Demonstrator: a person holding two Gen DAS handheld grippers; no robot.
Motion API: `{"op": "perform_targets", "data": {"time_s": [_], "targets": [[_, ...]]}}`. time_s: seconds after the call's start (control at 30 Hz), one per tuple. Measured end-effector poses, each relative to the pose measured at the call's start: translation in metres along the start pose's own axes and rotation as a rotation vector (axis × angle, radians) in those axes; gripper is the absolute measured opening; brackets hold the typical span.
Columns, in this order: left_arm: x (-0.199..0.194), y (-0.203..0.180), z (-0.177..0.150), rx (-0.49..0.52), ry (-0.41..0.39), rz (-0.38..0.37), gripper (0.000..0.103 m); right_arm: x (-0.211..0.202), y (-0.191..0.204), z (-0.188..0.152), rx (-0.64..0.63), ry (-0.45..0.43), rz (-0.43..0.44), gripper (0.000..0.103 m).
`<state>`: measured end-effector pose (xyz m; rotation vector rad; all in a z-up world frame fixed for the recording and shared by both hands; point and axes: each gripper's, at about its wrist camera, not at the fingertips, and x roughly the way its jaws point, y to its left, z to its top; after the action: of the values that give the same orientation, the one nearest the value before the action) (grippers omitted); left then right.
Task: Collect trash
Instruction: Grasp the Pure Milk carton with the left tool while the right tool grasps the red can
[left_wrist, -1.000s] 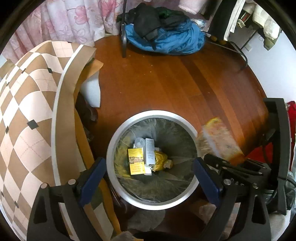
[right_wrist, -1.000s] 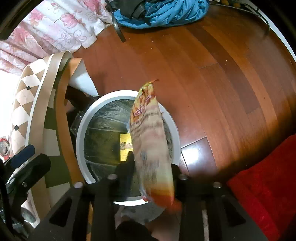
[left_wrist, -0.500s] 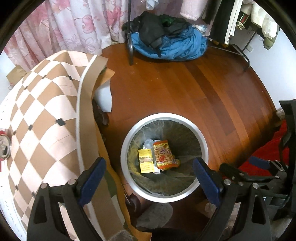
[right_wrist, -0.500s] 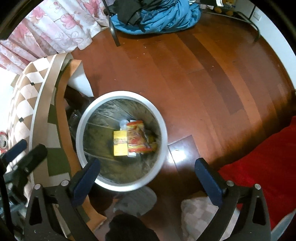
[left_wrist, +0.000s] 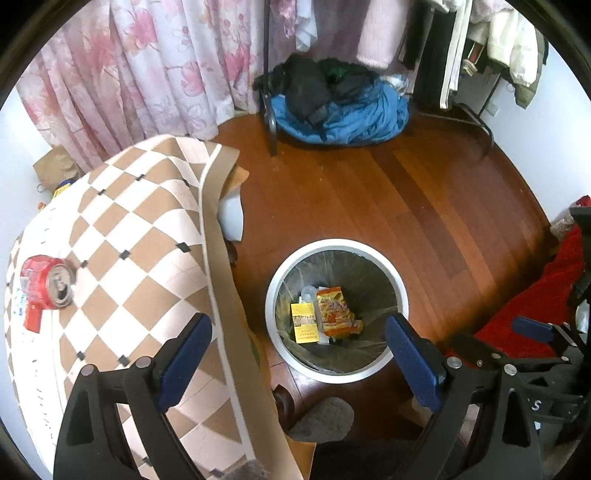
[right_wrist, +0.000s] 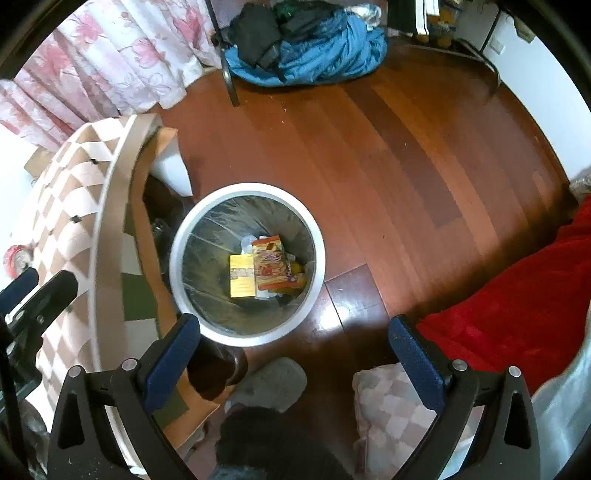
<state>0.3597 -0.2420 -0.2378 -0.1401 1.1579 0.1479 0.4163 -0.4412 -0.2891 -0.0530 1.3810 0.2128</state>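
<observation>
Both grippers, left gripper (left_wrist: 297, 349) and right gripper (right_wrist: 293, 347), hang spread wide and empty above the white-rimmed trash bin (left_wrist: 400, 291) on the reddish wooden floor (left_wrist: 388, 192). An orange snack wrapper (left_wrist: 334, 308) lies at its bottom beside a yellow box (left_wrist: 304, 323). A crushed red can (left_wrist: 46, 282) rests near the left edge of the checkered tablecloth (left_wrist: 129, 240). Floral curtains (left_wrist: 147, 66) hang behind, and blue bedding (left_wrist: 343, 114) is heaped on the floor.

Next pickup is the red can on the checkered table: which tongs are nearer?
Left. The left tongs hang open by the table edge, the red can just leftward. The right tongs, open, sit beyond the bin.
</observation>
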Motion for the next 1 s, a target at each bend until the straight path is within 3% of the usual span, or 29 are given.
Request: {"op": "perform_targets", "data": {"time_s": [0.37, 0.6, 0.7, 0.83, 0.9, 1.0], "targets": [[-0.073, 0.010, -0.012, 0.001, -0.114, -0.005, 0.096, -0.095, 0.014, -0.028, -0.002, -0.124, 0.045, 0.103], [-0.118, 0.062, -0.014, -0.075, -0.188, 0.057, 0.096, -0.146, 0.064, -0.032, -0.080, -0.190, 0.115, 0.103], [-0.129, 0.110, -0.020, -0.147, -0.212, 0.103, 0.096, -0.150, 0.112, -0.027, -0.175, -0.181, 0.138, 0.103], [-0.128, 0.190, -0.042, -0.262, -0.208, 0.246, 0.096, -0.135, 0.200, -0.017, -0.352, -0.142, 0.158, 0.103], [-0.116, 0.239, -0.060, -0.332, -0.164, 0.337, 0.096, -0.119, 0.255, -0.013, -0.460, -0.112, 0.172, 0.103], [-0.094, 0.301, -0.091, -0.451, -0.092, 0.412, 0.096, -0.089, 0.336, -0.006, -0.616, -0.051, 0.167, 0.103]]}}
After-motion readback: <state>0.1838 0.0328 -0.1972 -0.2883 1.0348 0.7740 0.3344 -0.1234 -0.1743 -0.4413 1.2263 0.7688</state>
